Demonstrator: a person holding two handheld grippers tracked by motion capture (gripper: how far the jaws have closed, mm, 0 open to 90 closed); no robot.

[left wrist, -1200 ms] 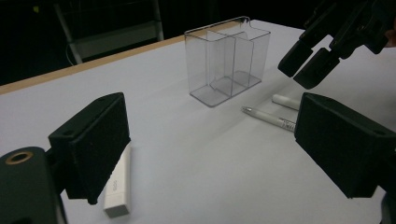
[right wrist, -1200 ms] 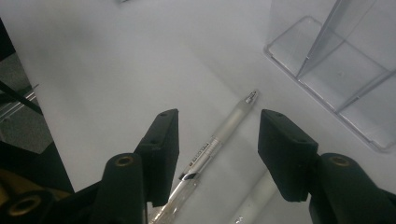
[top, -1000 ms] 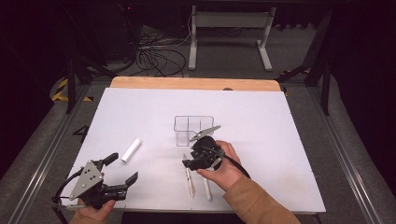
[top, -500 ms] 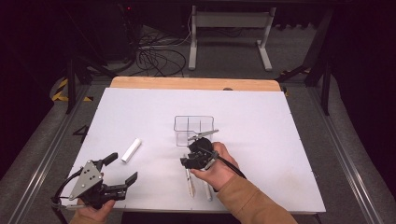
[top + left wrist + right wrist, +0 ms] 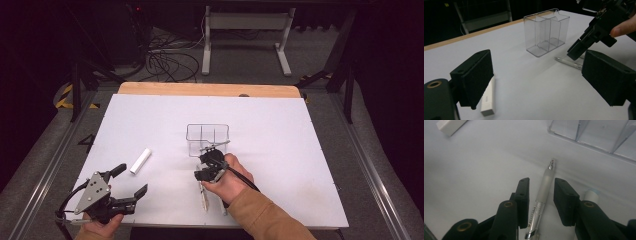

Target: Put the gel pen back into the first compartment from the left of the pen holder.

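Note:
A clear-barrelled pen (image 5: pixel 543 195) lies on the white table (image 5: pixel 280 150), its tip toward a clear divided organizer (image 5: pixel 207 138). My right gripper (image 5: pixel 542 181) points down over the pen and straddles it. Its jaws have just been closing, and a thin gap still shows on each side of the barrel. In the high view the right gripper (image 5: pixel 205 170) sits just in front of the organizer, with the pen (image 5: pixel 202 192) running back toward the person. My left gripper (image 5: pixel 131 180) rests open at the near left, holding nothing.
A white eraser (image 5: pixel 140 161) lies left of the organizer, just ahead of the left gripper's jaws (image 5: pixel 487 98). A second white pen-like thing (image 5: pixel 591 194) lies just outside the right jaw. The table's wooden far edge (image 5: pixel 210 89) borders dark floor with cables.
The right gripper has sunk toward the table over the pen and its jaws have narrowed around it. The left gripper has stayed put.

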